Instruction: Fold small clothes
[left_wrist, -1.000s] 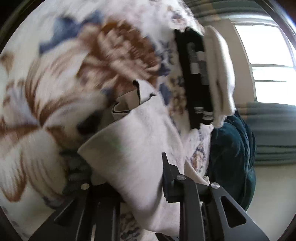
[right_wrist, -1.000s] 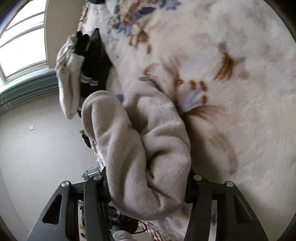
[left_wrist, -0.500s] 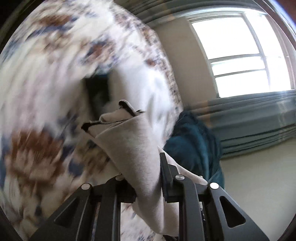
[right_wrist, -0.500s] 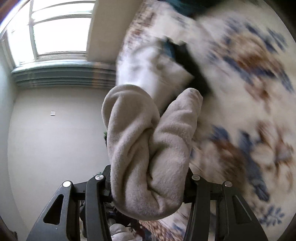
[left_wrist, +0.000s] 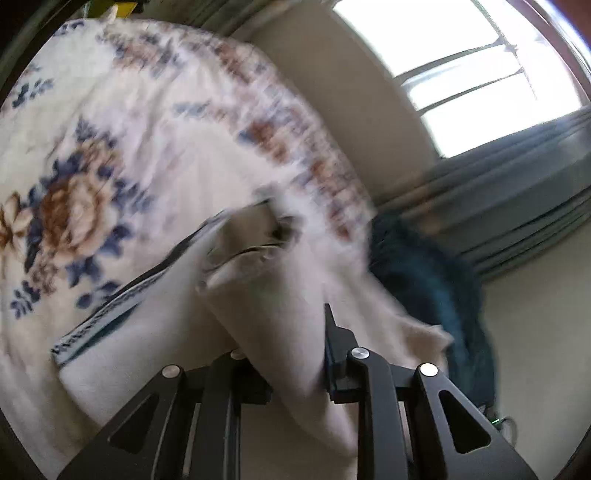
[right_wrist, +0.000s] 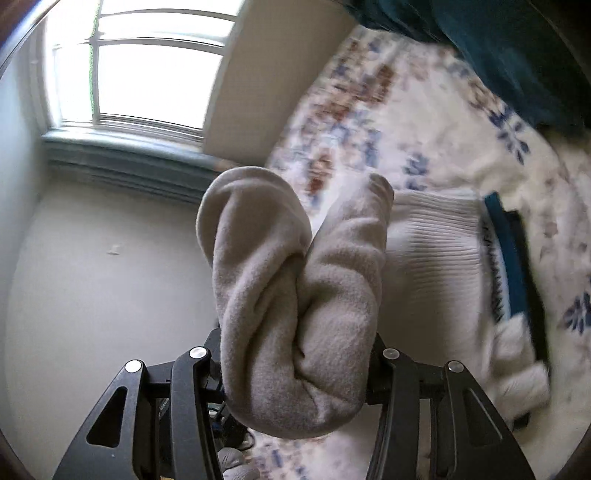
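Right wrist view first: the right gripper (right_wrist: 295, 354) is clamped on a beige fleece sock (right_wrist: 295, 295), its two black fingers (right_wrist: 388, 365) pressing the doubled-over bundle from either side; the sock's two rounded ends stand up past the fingertips, held off the bed; beyond it, on the floral blanket (right_wrist: 424, 122) covering the bed, lies a white ribbed garment (right_wrist: 436, 258) with a dark blue and black piece (right_wrist: 509, 254) just beside it; a teal blanket (right_wrist: 498, 48) is heaped at the top of the view; a bright window (right_wrist: 147, 66) and a pale wall fill the other side.

From the left wrist view, the left gripper (left_wrist: 291, 350) is closed on a fold of cream cloth (left_wrist: 280, 302), which rises between the fingers (left_wrist: 332, 343) and ends in a blurred, crumpled edge with a dark trim; beside it a pale garment with a patterned blue band (left_wrist: 107, 310) rests on the floral blanket (left_wrist: 110, 147); the teal blanket (left_wrist: 436, 288) hangs off the bed's edge, with the window (left_wrist: 461, 62) and grey pleated curtains (left_wrist: 517, 206) behind; much of this view is smeared by motion.
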